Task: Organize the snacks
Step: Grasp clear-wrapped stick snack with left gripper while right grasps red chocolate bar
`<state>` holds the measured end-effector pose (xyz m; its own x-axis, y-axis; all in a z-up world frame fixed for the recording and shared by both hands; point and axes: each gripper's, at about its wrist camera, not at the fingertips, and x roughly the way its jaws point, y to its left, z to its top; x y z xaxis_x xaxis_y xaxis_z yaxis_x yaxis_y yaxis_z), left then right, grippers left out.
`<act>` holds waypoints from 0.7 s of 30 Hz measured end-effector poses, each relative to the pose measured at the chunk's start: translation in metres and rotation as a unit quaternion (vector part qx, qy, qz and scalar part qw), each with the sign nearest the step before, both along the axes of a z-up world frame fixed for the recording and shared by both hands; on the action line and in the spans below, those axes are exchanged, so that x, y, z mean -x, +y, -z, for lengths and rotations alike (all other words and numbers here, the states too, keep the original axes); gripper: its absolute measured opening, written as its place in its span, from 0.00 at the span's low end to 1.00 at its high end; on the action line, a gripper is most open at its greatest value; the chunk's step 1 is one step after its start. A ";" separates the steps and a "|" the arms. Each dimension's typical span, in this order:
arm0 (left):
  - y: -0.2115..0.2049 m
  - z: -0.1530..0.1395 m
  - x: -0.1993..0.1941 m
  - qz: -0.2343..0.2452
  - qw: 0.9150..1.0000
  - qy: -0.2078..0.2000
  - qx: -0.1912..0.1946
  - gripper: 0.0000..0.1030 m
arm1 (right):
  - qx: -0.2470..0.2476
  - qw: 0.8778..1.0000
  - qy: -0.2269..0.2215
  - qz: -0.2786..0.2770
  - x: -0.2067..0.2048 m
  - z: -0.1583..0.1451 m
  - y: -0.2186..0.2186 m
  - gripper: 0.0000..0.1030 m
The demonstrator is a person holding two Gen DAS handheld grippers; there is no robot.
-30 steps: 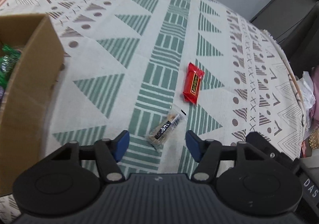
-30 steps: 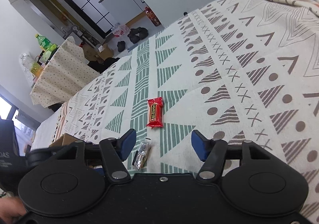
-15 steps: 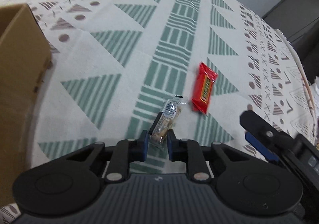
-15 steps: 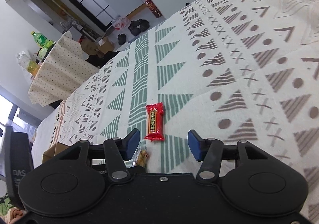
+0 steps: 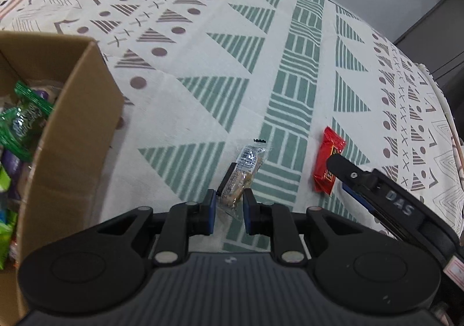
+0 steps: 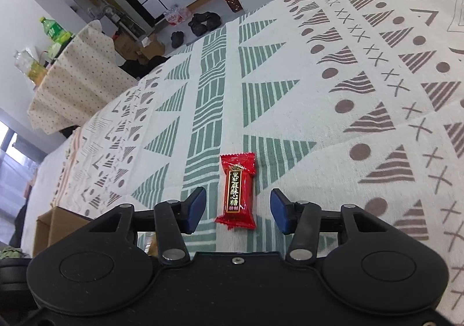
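My left gripper (image 5: 229, 211) is shut on the near end of a clear-wrapped snack bar (image 5: 243, 170), which sticks out forward over the patterned cloth (image 5: 203, 88). A red candy packet (image 5: 327, 162) lies to its right. In the right wrist view the red candy packet (image 6: 238, 191) lies lengthwise between the blue fingers of my open right gripper (image 6: 237, 211), with a gap on each side. The right gripper also shows in the left wrist view (image 5: 374, 191), reaching over the red packet. A cardboard box (image 5: 72, 134) with green snack bags (image 5: 23, 123) inside stands at the left.
The box corner (image 6: 58, 221) shows at lower left in the right wrist view. Beyond the cloth's far edge are a dotted-cloth table (image 6: 75, 79) with bottles, shoes on the floor (image 6: 203, 21) and a wall.
My left gripper closed on the clear snack bar and lifted it toward the box side. My right gripper moved forward until the red packet lay between its open fingers.
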<state>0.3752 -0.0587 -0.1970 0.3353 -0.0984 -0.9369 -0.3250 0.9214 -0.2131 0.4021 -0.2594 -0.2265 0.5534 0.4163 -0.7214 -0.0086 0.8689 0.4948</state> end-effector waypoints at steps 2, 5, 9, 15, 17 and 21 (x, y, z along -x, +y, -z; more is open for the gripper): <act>0.002 -0.002 0.001 -0.001 1.000 0.001 -0.002 0.18 | 0.012 1.000 0.005 -0.001 -0.003 0.002 0.005 0.35; 0.005 -0.005 0.002 -0.005 1.000 0.002 0.001 0.18 | 0.044 0.999 0.016 -0.005 -0.002 0.007 0.011 0.29; 0.005 -0.011 0.009 0.004 1.000 -0.001 0.001 0.18 | 0.067 0.998 0.018 -0.013 0.010 0.005 0.014 0.24; 0.011 -0.019 0.023 0.006 1.000 -0.006 0.003 0.18 | 0.073 0.997 0.026 0.001 0.038 0.001 0.009 0.22; 0.015 -0.023 0.028 0.004 1.000 -0.008 0.004 0.18 | 0.063 0.998 0.030 0.008 0.047 0.001 0.005 0.22; 0.023 -0.032 0.039 -0.003 1.000 -0.016 0.010 0.18 | 0.057 0.998 0.032 0.017 0.064 -0.004 0.002 0.20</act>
